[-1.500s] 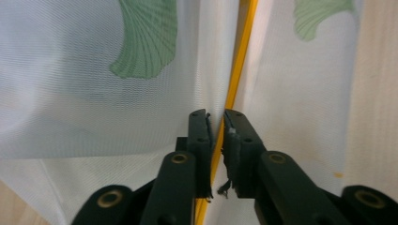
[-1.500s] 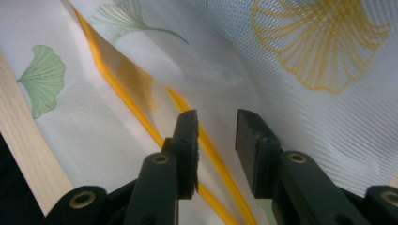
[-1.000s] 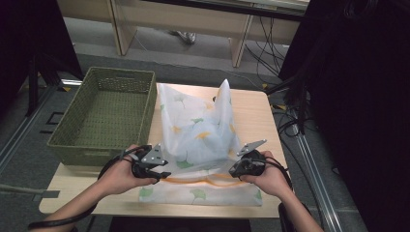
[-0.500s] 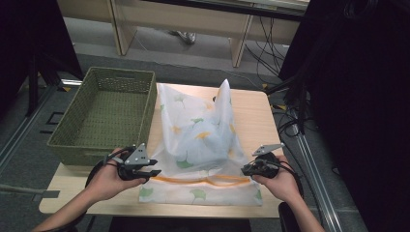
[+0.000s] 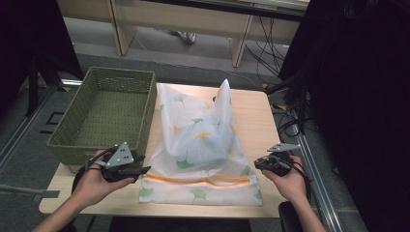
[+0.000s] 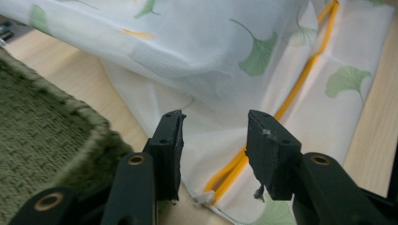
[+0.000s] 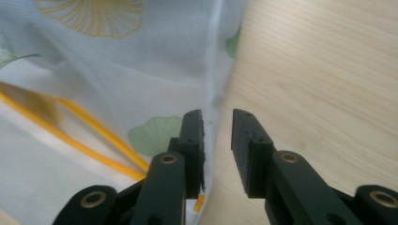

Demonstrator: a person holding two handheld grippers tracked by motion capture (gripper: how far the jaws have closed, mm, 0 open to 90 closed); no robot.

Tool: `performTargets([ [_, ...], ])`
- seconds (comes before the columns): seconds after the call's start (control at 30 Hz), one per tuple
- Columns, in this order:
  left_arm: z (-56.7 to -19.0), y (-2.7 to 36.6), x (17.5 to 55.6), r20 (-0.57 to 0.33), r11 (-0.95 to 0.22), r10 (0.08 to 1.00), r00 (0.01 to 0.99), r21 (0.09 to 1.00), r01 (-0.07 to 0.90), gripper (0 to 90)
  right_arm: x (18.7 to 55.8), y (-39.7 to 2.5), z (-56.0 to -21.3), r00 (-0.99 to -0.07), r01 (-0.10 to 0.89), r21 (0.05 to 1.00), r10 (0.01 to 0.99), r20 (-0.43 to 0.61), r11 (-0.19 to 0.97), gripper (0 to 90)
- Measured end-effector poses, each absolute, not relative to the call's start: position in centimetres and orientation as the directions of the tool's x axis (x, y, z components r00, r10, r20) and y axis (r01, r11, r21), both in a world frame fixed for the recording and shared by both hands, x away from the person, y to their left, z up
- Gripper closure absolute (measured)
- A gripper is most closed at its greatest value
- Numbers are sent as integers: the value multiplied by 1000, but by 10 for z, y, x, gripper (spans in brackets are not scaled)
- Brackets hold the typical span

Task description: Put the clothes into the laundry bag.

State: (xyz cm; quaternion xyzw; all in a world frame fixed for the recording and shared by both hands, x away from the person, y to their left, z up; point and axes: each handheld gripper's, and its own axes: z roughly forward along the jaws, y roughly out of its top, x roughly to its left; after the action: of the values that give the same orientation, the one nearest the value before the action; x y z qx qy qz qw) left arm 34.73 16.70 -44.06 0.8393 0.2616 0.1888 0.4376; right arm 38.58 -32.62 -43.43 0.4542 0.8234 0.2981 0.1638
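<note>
High view: white mesh laundry bag [image 5: 200, 145] printed with green and yellow ginkgo leaves lies on the wooden table [image 5: 251, 111], its far part bunched and standing up in a peak, its near end flat with an orange zipper [image 5: 196, 180] running across. Green woven basket [image 5: 104, 113] sits at the table's left, its side just beside the bag's left edge. Left gripper [image 5: 140, 170] held at the bag's near-left corner, right gripper [image 5: 258, 163] at the near-right edge, each in a hand, neither lifting fabric. Left gripper view adds what the high view cannot resolve: left gripper [image 6: 213, 140] jaws spread wide, nothing between them, pointing at the zipper's end where a small white pull lies on the table; basket rim [image 6: 56, 131] close at the left jaw; the bag's raised fold overhangs beyond. Right gripper view: right gripper [image 7: 218, 145] jaws parted with a narrower gap, astride the bag's stitched side seam [image 7: 213, 89]; left jaw over the mesh, right jaw over bare wood; whether the pads touch the fabric cannot be told. Orange zipper tape runs off to the left there.
</note>
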Motion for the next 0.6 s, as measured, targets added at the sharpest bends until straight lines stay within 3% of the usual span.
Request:
performTargets([
  [0.23,-434,177,348,79,-387,680,729,883,266,471,386,-333,-433,-477,620,688,878,-51,377,683],
  [0.6,-438,169,345,77,-383,667,741,889,252,410,388,-342,-434,-435,608,709,897,-79,358,616],
])
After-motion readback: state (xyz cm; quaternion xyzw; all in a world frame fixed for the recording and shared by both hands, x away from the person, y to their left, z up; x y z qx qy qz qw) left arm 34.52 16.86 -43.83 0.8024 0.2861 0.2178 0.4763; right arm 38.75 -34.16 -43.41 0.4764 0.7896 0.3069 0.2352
